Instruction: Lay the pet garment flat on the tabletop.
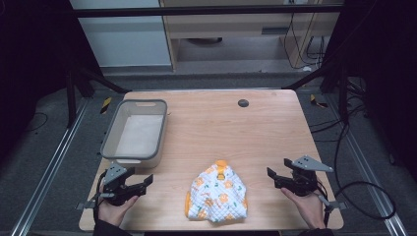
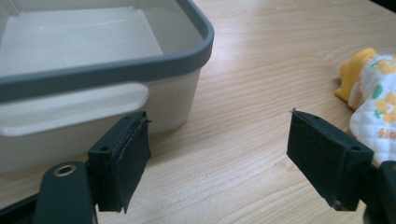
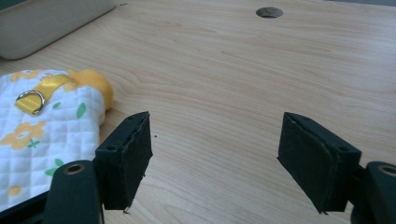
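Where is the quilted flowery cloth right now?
In the high view the cloth lies near the front edge of the table, between the left claw and the right claw, just right of the bin.

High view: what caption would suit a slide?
Two open hand-held grippers, left and right, flank a quilted flower-print cloth near a grey-rimmed bin.
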A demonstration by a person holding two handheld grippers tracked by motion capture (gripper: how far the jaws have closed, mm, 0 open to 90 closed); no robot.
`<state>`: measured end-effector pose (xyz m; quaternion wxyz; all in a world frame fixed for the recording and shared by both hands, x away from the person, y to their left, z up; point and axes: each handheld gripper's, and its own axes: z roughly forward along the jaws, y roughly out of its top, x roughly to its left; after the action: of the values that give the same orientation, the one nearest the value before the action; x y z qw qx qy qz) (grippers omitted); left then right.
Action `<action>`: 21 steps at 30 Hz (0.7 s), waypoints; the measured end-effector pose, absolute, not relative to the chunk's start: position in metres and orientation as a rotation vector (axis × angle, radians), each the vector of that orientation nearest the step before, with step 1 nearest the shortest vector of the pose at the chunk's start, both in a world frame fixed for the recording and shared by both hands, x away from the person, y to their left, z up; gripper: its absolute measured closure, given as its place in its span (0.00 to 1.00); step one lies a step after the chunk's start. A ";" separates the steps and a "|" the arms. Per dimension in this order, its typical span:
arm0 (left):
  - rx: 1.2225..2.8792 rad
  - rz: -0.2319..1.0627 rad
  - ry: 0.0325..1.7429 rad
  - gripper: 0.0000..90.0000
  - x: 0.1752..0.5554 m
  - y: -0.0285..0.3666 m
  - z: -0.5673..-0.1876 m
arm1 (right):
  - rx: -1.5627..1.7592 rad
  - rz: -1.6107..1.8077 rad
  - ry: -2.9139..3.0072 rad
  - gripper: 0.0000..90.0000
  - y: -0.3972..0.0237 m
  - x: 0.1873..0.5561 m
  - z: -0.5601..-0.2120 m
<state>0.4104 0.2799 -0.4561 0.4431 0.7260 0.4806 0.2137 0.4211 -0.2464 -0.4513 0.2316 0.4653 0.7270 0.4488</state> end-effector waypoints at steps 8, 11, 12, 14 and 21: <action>1.765 0.509 1.166 0.27 0.411 0.277 -0.439 | 1.257 1.224 2.023 0.29 -0.240 0.427 -0.439; 1.762 0.512 1.150 0.28 0.415 0.273 -0.432 | 1.238 1.239 2.025 0.29 -0.237 0.432 -0.432; 1.763 0.520 1.140 0.28 0.416 0.271 -0.430 | 1.237 1.243 2.026 0.29 -0.235 0.434 -0.429; 1.763 0.514 1.118 0.28 0.422 0.262 -0.425 | 1.212 1.249 2.034 0.29 -0.230 0.438 -0.421; 1.781 0.504 1.073 0.28 0.431 0.239 -0.419 | 1.166 1.280 2.051 0.29 -0.216 0.444 -0.410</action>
<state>0.4313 0.2395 -0.4188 0.4805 0.7301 0.4397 0.2068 0.4441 -0.2159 -0.4101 0.2268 0.4230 0.7442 0.4645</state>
